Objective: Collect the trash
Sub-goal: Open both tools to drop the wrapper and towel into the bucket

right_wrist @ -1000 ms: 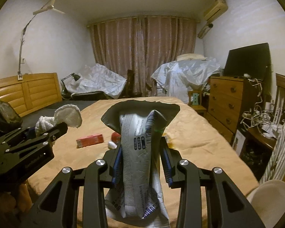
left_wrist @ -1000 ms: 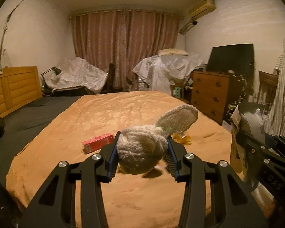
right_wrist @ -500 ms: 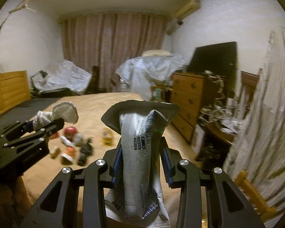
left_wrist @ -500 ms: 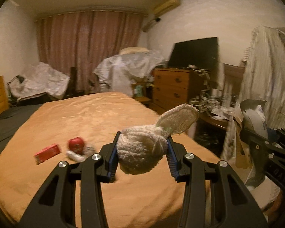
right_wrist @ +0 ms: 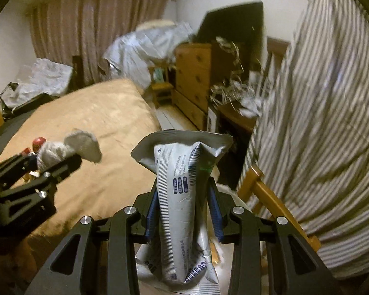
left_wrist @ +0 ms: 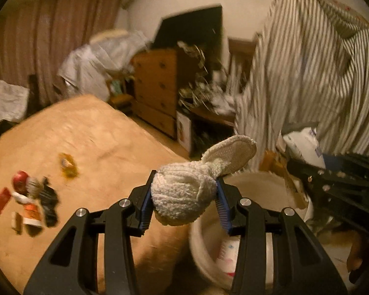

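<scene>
Item one — left gripper: clenched on a balled white terry sock, whose flat toe end sticks up and to the right past the pads. The sock is judged light, soft and compressible; it is held across the thick of the ball, where a grip is unlikely to slip.

Item two — right gripper: clenched on a crumpled grey-white printed plastic pouch, pinched at its waist, the torn mouth flaring open above the pads. The pouch is judged light, thin and slick, apt to slide or crackle; the creased middle is the surest place to hold.

Item three: a round white plastic bin, directly below and just beyond the sock in the left wrist view, with pale waste seen inside. Both held pieces are judged near their drop.

Item four: a bed with a tan quilted cover, left of the bin. A cluster of small litter lies on it — a red ball, a red packet, dark and white scraps — with a yellowish wrapper apart from the cluster, further up the cover. These are not yet collected.

Item five: a striped garment hung on a wooden chair, right of the bin.

Item six: a wooden chest of drawers, beyond the bin, with pleated curtains on the far wall.
</scene>
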Demonstrator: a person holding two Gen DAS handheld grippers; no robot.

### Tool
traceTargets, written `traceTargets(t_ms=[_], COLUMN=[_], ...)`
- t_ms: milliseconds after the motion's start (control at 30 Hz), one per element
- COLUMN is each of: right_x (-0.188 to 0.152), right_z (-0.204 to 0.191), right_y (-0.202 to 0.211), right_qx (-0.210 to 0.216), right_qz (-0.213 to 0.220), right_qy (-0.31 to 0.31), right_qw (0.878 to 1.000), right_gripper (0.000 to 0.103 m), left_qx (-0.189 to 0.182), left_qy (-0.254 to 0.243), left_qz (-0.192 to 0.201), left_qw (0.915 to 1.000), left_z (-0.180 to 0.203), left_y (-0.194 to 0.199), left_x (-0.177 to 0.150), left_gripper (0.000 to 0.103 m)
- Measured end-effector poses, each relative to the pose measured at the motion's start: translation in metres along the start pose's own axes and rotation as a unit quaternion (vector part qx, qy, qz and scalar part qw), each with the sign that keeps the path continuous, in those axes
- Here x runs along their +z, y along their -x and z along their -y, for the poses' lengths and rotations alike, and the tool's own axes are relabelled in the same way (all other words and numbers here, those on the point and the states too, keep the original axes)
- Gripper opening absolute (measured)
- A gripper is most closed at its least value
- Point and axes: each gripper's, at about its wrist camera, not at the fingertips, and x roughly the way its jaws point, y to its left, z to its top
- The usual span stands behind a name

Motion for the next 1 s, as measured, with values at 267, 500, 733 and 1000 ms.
traceTargets(t_ms=[267,500,733,1000], right_x=[-0.019,-0.040,-0.041,-0.040], right_z=[0.045,0.045,0.039,0.048], right_y=[-0.046,-0.061,-0.057,-0.044], right_qx=[0.007,0.009,0.012,0.012], right_qz=[-0.071,-0.090,-0.085,-0.062], right_qy=[-0.026,-0.034,-0.035,-0.061], right_qw=[0.997,0.995,0.996,0.996], right_gripper=[0.038,0.038,0.038,0.056], left_qx=[-0.018,-0.022,-0.022,-0.002], left_qy=[-0.014,-0.022,-0.026,-0.031], left_qz=[-0.084,-0.108,-0.104,-0.095], left_qw=[0.9962,0.9937,0.9940,0.9950], left_z=[0.019,0.025,0.031,0.033], left_y=[-0.055,-0.070,-0.069,-0.070], left_x=[-0.024,-0.030,-0.026,-0.028], left_gripper=[0.042,0.042,0.042,0.077])
